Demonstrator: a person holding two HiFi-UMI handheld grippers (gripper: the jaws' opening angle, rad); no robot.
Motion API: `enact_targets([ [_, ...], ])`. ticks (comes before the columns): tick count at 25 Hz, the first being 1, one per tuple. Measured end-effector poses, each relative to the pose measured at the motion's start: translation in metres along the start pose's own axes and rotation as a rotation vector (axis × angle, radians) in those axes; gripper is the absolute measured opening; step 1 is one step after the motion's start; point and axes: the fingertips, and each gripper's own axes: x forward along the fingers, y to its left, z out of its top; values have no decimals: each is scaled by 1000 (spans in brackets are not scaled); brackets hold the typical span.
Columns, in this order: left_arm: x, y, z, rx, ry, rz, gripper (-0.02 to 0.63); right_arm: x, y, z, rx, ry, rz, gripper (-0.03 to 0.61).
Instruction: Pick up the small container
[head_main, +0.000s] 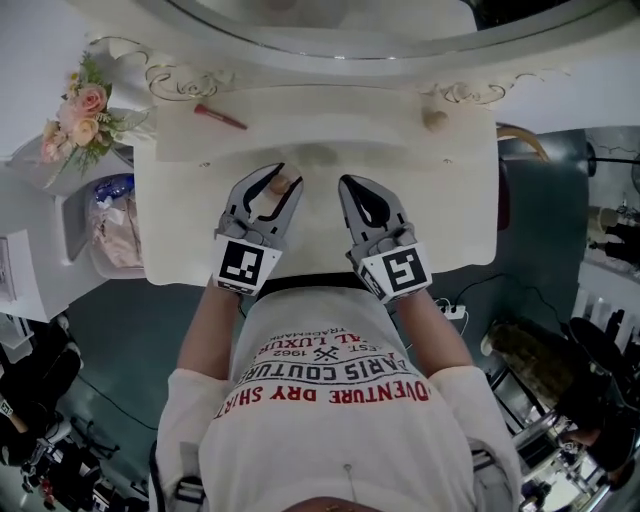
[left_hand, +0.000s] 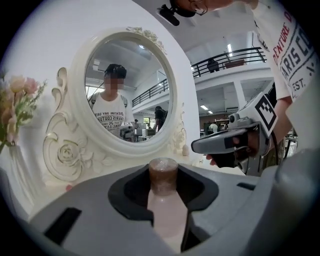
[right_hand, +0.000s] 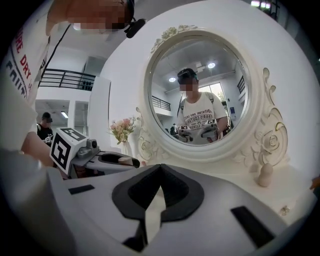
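over the front half of the white dressing table (head_main: 455, 215), the left gripper (head_main: 272, 186) is clamped on the small container (left_hand: 166, 202) — a pale pink bottle with a brown glittery cap, its body pinched in the narrow gap between the jaws and its cap showing in the wider hollow near their tips (whether its base clears the tabletop cannot be told). just beside it, the right gripper (head_main: 349, 184) holds nothing, its jaws drawn together so the tips touch. further back on the table lie a thin red stick (head_main: 220, 117) toward the left and a small beige knob-shaped piece (head_main: 434, 120) toward the right — well apart. a bunch of pink flowers (head_main: 78, 112) sits by the table's left end, and an oval mirror (right_hand: 202, 92) in a carved white frame rises behind
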Motion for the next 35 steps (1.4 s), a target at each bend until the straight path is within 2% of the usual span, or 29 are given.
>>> enact_targets([
  [4,-14,-7,36,43,-25,25,137,-13,-3,27,-24,-40,9,-2],
  [8,-30,-7,78,70,-107,78,137,-24,-3,52,-63,-67,42,-2],
  [11,-39,-9,97,71,-110,110,137,-34,-5,68,-77,-82,58,-2],
  [15,-52,-13,117,14,-99,113,137,-45,-6,84,-106,-101,74,-2],
  [20,-60,-21,142,27,-137,117,137,-58,-12,96,-118,-120,71,-2],
  [28,-59,-20,139,41,-130,130,136,-62,-22,100,-143,-128,53,-2],
  [35,-52,-21,139,35,-119,123,137,-68,-31,101,-110,-134,53,-2],
])
